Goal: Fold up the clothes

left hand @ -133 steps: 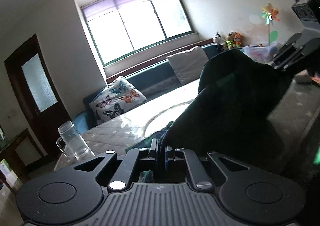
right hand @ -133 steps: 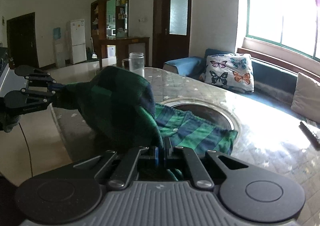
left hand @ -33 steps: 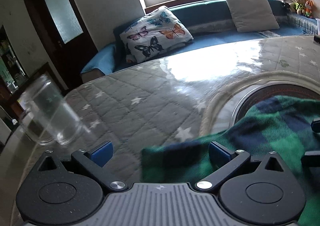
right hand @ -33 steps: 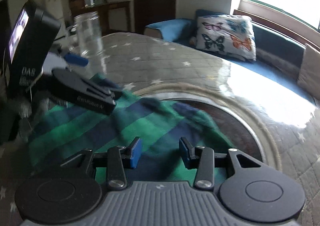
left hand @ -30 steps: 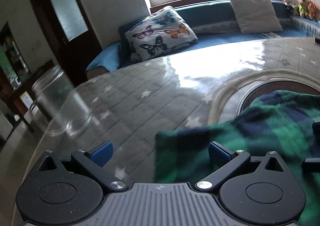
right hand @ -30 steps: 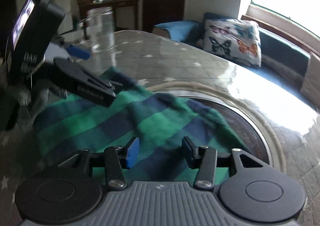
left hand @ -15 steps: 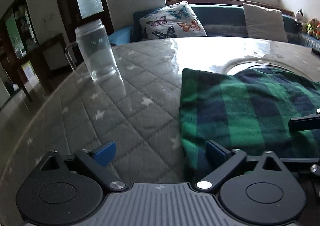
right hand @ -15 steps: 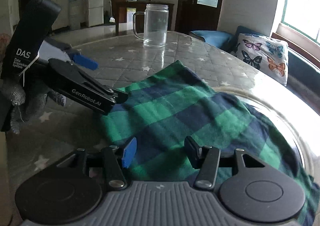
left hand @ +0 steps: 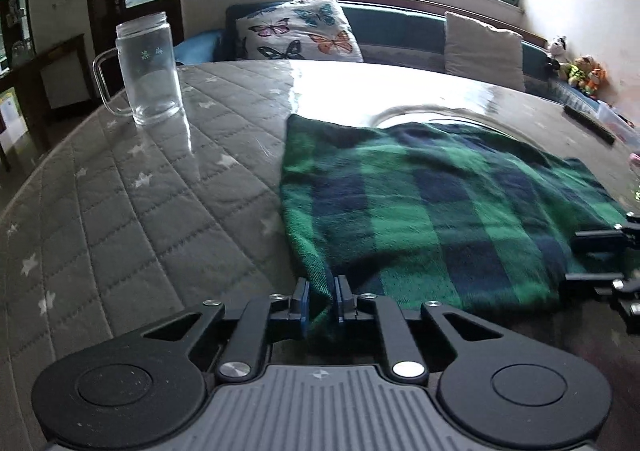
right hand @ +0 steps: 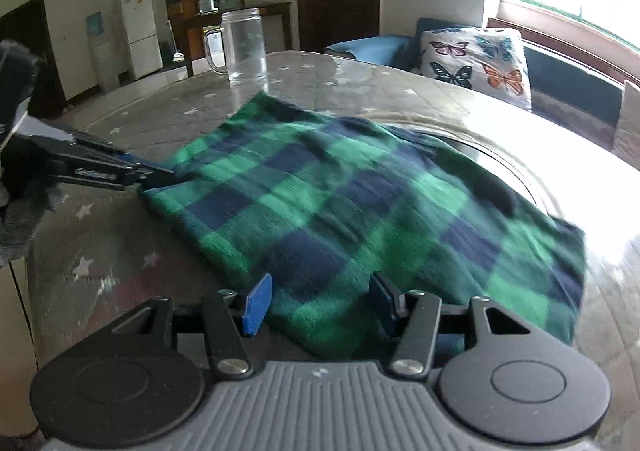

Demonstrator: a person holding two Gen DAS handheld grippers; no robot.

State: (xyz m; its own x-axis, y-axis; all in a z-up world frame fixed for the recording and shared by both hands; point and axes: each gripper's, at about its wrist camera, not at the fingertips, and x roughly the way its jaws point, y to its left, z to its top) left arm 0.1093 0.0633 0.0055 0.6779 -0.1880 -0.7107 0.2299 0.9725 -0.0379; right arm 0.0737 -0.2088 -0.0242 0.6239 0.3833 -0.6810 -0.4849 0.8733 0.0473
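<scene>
A folded green and navy plaid cloth (left hand: 440,211) lies flat on the quilted grey table (left hand: 140,211). My left gripper (left hand: 321,301) is at the cloth's near left corner, its jaws closing, and the blue pads pinch the fabric edge between them. From the right wrist view, the same left gripper (right hand: 160,171) has its tips on that corner of the cloth (right hand: 360,203). My right gripper (right hand: 320,301) stands open at the near edge, with cloth lying between its fingers but not pressed. Its fingertips (left hand: 576,241) show at the right side in the left wrist view.
A clear glass mug (left hand: 148,71) stands on the table beyond the cloth's left side. A round inset ring (right hand: 520,171) lies under the cloth's far part. A black remote (left hand: 588,123) lies far right. A sofa with a butterfly pillow (left hand: 300,31) runs behind the table.
Both grippers drew back to the cloth's near edge. The left jaws went from wide open to closed on the near left corner. The right jaws stayed open.
</scene>
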